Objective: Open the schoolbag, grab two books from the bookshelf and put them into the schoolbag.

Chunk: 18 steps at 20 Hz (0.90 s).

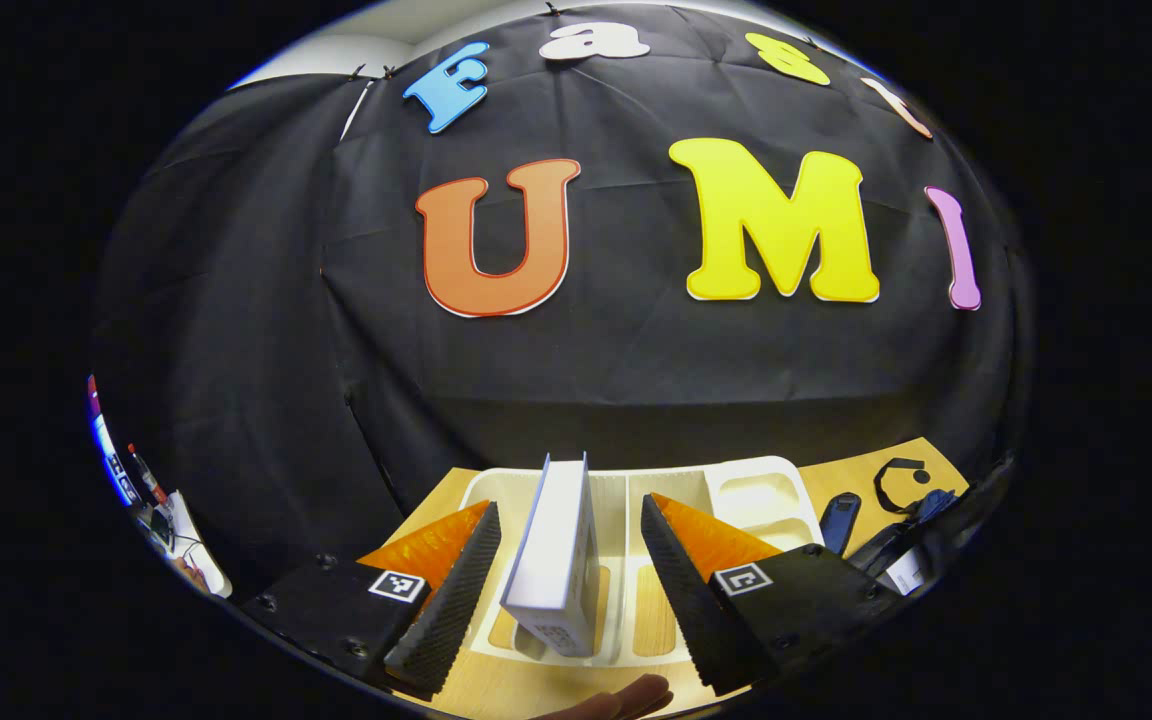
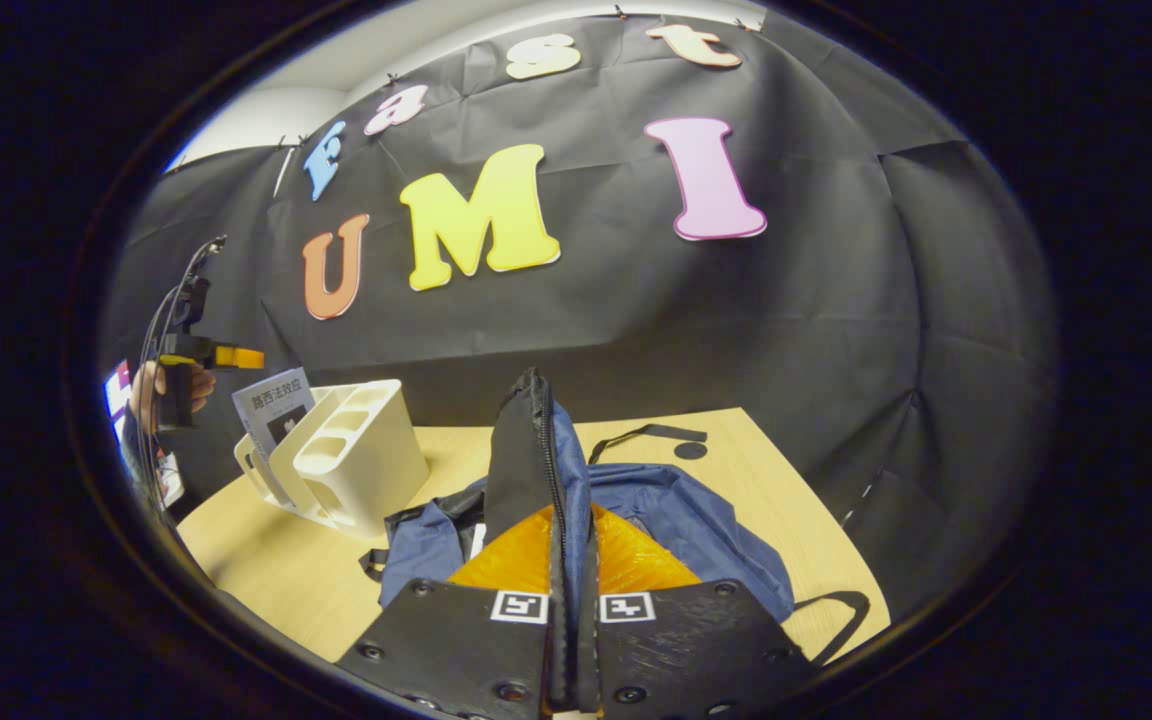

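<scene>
Your left gripper point(image 1: 571, 590) wide apart around book point(image 1: 558, 560) standing upright in white bookshelf point(image 1: 756, 490) on bench point(image 2: 266, 570). Your right gripper point(image 2: 571, 640) pinched tight on blue schoolbag point(image 2: 676, 520) flap, lifted straight up.

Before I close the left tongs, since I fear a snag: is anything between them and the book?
Nothing visible: the book stands upright in the white bookshelf, between the open left tongs, gaps on both sides.

Left gripper point(image 1: 569, 570) with two ridged wedge fingers point(image 1: 456, 590), black screwed mounting plates carrying square black-and-white markers, right gripper point(image 2: 572, 640) with matching plates, paired markers and round screw heads, dark cables looping above the far handheld unit
</scene>
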Motion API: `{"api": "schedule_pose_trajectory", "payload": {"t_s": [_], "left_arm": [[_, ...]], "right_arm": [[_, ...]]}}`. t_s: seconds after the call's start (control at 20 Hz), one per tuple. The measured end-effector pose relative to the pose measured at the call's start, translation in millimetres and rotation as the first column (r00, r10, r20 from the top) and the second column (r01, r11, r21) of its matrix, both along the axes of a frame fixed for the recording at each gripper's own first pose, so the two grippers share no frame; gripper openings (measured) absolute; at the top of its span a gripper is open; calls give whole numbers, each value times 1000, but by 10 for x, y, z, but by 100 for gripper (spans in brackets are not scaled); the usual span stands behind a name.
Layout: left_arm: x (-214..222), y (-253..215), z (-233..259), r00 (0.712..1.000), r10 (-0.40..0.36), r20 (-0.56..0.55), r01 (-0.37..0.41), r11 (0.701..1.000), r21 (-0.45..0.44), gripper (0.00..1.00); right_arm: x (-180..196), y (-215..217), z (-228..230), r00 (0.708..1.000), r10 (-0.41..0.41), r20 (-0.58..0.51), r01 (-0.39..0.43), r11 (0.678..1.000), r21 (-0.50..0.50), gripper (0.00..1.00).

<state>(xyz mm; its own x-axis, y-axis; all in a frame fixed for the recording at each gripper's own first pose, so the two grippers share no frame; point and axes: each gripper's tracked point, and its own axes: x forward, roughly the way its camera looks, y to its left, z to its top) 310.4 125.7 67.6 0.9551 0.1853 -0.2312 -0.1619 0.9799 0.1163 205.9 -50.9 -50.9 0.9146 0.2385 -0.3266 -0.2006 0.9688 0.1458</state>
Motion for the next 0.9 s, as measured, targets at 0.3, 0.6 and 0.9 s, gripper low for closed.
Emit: {"api": "schedule_pose_trajectory", "payload": {"t_s": [0.3,0.6,0.9], "left_arm": [[335,97,-378,976,-15,-217,16,1000,3,83],[416,185,-580,945,-1,-326,27,997,77,80],[473,195,-838,893,8,-450,51,992,119,62]], "right_arm": [[-29,61,39,999,27,34,-26,999,-25,4],[-27,116,-5,999,38,31,-37,999,-40,4],[-58,131,-41,999,38,27,-36,998,-47,4]]}}
